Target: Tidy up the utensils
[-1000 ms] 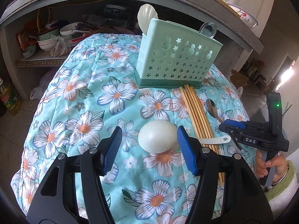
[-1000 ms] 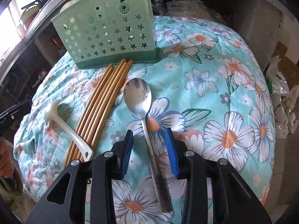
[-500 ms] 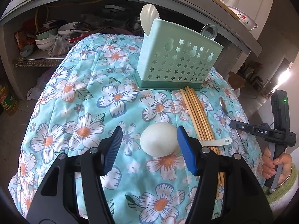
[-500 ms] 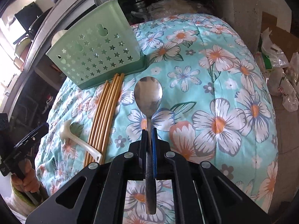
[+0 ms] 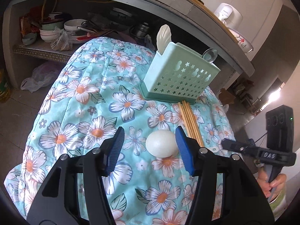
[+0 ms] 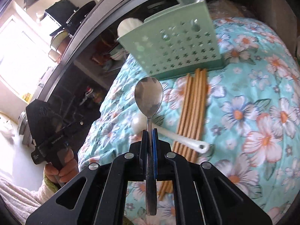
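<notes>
Above the floral cloth (image 6: 262, 103), on the near side of the green holder (image 6: 180, 43), the steel spoon (image 6: 149, 97) is now clear of the surface; a second ago it lay flat between the spread jaws of the right gripper (image 6: 149, 146), which has since clamped on its handle and raised it, bowl pointing toward the holder. Judgement: pick done, drop into the holder is next. Left gripper (image 5: 150, 146): jaws closing, straddling the bowl of the white ladle (image 5: 162, 145) without the pads pressing on it; the ladle remains on the cloth near the holder's front, its handle lying across the chopsticks (image 6: 193, 108). Materials: holder is pale green plastic, boxy, front wall punched with star holes, already carrying a white scoop (image 5: 163, 37) and a metal spoon (image 5: 210, 55). Chopsticks are tan, slender, bundled parallel, tips toward the holder's base. Spoon is polished, oval-bowled, thin-necked. Cloth is quilted, soft, puffy.
</notes>
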Motion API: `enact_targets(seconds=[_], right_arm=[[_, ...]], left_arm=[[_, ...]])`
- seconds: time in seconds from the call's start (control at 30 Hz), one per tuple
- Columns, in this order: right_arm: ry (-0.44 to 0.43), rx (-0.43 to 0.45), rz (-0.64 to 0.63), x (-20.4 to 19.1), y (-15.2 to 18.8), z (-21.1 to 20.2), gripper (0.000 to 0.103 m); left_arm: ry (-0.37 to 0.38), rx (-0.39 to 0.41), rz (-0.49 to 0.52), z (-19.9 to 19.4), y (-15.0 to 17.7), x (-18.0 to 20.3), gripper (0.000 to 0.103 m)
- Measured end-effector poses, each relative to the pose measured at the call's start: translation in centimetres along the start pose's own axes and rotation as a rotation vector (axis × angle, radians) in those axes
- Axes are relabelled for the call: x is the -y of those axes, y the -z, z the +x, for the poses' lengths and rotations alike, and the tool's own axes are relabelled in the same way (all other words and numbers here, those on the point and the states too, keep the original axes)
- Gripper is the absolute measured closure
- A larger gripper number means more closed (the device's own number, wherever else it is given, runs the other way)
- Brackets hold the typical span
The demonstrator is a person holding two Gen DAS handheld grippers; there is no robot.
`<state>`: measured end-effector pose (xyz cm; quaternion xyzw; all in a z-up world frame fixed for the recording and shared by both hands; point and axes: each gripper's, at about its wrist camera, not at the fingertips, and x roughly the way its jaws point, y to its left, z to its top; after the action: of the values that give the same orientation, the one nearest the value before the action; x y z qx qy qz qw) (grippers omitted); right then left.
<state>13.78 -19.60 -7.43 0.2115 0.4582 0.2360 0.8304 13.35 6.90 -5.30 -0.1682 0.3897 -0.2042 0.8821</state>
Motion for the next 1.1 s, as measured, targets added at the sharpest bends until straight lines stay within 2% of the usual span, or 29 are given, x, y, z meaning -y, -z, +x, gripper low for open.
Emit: enact_targets(seconds=[0.17, 0.3, 0.53, 0.7, 0.97, 1.1], right_arm=[[-0.064, -0.126, -0.004, -2.3, 1.6, 5.8, 0.098], [-0.082, -0.19, 0.019, -3.1, 3.1, 9.2, 0.098], [-0.089, -0.208, 0.012, -4.0, 4.2, 10.1, 0.098], [-0.123, -0.204, 0.011, -4.4, 4.7, 9.7, 0.098], [-0.129, -0.209, 0.005, -4.9, 5.2, 9.9, 0.098], [-0.073, -0.19, -0.056, -5.2, 4.9, 9.1, 0.094]], left_arm=[[0.084, 0.004, -0.016, -1.8, 0.6, -0.7, 0.05], [0.085, -0.037, -0.038, -1.6, 1.7, -1.7, 0.051], [0.177, -0.196, -0.189, 1.9, 3.3, -3.9, 0.058], [0.22, -0.246, -0.292, 3.7, 3.9, -5.3, 0.068], [0.177, -0.247, -0.313, 4.2, 3.9, -6.1, 0.1], [0.135, -0.252, -0.298, 4.3, 3.7, -6.4, 0.102]])
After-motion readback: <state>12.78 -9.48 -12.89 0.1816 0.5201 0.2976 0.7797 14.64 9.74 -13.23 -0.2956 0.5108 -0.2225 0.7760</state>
